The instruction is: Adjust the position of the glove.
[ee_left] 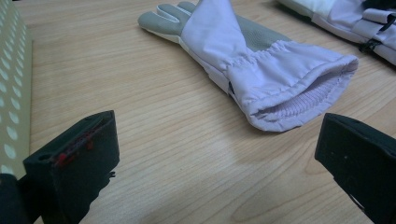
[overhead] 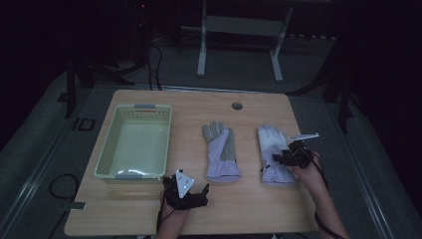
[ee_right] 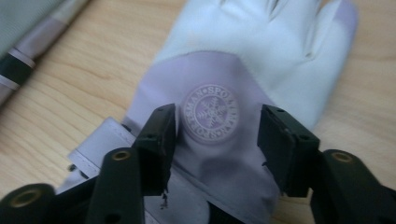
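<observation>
We are at the pick-up step: our right gripper (ee_right: 215, 135), jaws half open and astride the right glove (overhead: 272, 152) near the table's (overhead: 249, 209) right edge, must close before lifting, while our left gripper (overhead: 186, 191) waits open.

The wooden table (overhead: 249, 209) carries a pale green basket (overhead: 134, 142) (at its left). Two lilac gloves (overhead: 221, 149) (overhead: 273, 154) lie flat beside it.

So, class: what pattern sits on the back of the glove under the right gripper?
A round embossed badge with a snowflake ringed by lettering, clearest in the right gripper view.
</observation>
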`<state>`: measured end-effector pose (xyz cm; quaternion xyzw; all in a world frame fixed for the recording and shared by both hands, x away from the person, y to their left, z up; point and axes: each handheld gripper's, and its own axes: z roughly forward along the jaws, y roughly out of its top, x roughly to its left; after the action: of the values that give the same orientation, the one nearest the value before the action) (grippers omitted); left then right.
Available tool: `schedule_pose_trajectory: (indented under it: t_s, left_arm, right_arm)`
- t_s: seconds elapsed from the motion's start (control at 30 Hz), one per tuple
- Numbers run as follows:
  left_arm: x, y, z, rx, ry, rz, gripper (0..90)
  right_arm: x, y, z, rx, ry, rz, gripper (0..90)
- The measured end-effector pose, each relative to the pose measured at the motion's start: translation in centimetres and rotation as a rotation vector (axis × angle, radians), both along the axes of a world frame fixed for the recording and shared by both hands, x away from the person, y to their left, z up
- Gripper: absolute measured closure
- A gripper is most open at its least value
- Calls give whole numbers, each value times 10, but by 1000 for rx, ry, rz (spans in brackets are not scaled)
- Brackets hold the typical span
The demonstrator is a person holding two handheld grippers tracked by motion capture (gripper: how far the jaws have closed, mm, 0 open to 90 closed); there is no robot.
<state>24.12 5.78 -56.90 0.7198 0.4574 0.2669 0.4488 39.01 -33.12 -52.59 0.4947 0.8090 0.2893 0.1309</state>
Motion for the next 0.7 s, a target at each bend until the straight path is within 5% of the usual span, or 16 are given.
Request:
schedule_pose_trajectory:
  t_s: [0.33,0.7]
  left_arm:
    - [0,0,0,-2,-3,2,0]
    - [0,0,0,-3,3,1,0]
  right_arm:
    - [-7,3,-10,58,-16,-14,760]
    - [-9,-5,25,92,-33,-44,809]
